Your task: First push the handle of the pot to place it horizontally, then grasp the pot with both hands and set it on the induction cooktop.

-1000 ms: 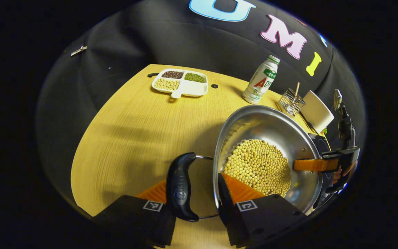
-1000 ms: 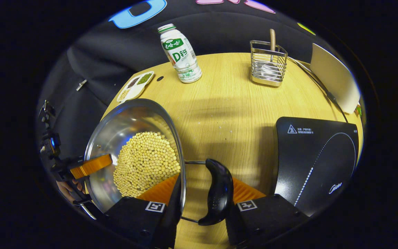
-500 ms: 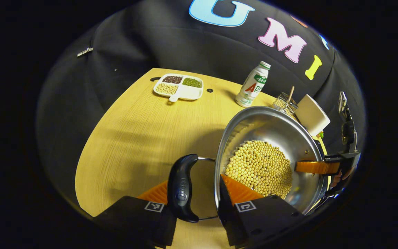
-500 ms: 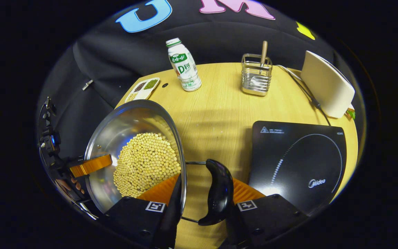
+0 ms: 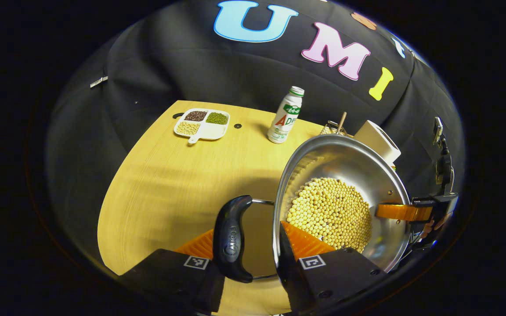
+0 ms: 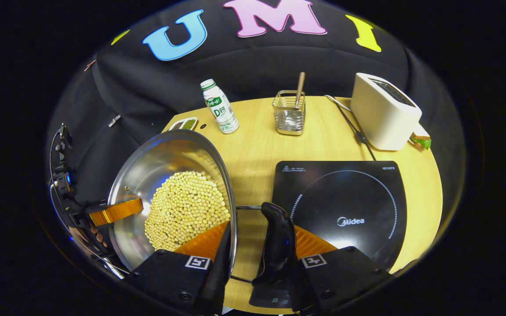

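A steel pot (image 5: 345,158) half full of soybeans (image 5: 330,210) hangs above the wooden table. My left gripper (image 5: 249,240) is shut on it, one finger inside the wall and the other outside its black handle (image 5: 231,237). In the right gripper view the pot (image 6: 160,162) is at lower left. My right gripper (image 6: 259,242) is shut on the opposite side, straddling the wall and the second black handle (image 6: 277,241). That handle hovers over the near left edge of the black induction cooktop (image 6: 345,206). Each gripper's inner finger shows across the pot in the other view.
At the table's back stand a white drink bottle (image 6: 219,107), a wire holder with a wooden-handled utensil (image 6: 289,114) and a white toaster (image 6: 384,112) with its cable (image 6: 358,131). A divided dish of beans (image 5: 202,123) lies at the far left.
Both grippers have risen with the pot and carried it toward the cooktop. The table's things look farther off, and the cooktop has slid under the right handle.
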A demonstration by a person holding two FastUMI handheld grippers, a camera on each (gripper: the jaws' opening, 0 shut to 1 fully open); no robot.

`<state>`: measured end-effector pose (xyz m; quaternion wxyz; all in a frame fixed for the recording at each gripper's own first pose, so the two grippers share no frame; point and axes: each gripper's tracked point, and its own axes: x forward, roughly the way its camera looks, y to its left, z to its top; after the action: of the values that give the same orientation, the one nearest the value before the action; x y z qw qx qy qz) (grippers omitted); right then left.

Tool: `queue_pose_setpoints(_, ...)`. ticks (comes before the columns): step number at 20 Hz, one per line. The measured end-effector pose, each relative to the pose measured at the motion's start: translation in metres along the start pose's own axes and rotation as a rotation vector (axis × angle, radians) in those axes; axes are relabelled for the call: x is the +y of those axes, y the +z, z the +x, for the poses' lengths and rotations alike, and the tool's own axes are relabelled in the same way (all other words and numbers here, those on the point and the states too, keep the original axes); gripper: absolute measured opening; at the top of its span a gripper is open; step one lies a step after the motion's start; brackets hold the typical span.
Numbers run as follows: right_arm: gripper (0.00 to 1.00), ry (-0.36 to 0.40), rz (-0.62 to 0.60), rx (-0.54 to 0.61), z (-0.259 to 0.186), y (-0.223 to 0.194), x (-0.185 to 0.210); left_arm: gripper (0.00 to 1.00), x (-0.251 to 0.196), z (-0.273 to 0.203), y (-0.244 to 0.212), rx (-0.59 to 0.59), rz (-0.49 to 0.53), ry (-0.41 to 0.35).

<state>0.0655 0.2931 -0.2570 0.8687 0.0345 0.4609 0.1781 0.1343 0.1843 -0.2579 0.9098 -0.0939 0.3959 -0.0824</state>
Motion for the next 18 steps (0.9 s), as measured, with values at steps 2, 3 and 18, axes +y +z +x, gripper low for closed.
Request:
queue_pose_setpoints(2, 0.60, -0.006, 0.004, -0.015, -0.013, 0.003, -0.014, 0.60, -0.019, -0.002, 0.001, -0.004, 0.003, -0.007)
queue_pose_setpoints(3, 0.60, -0.012, 0.007, -0.026, -0.019, 0.005, -0.023, 0.59, -0.029, -0.002, 0.001, -0.004, 0.002, -0.011)
queue_pose_setpoints(18, 0.55, -0.108, 0.113, -0.104, -0.075, 0.027, -0.185, 0.59, -0.197, 0.039, 0.005, 0.014, 0.052, -0.077)
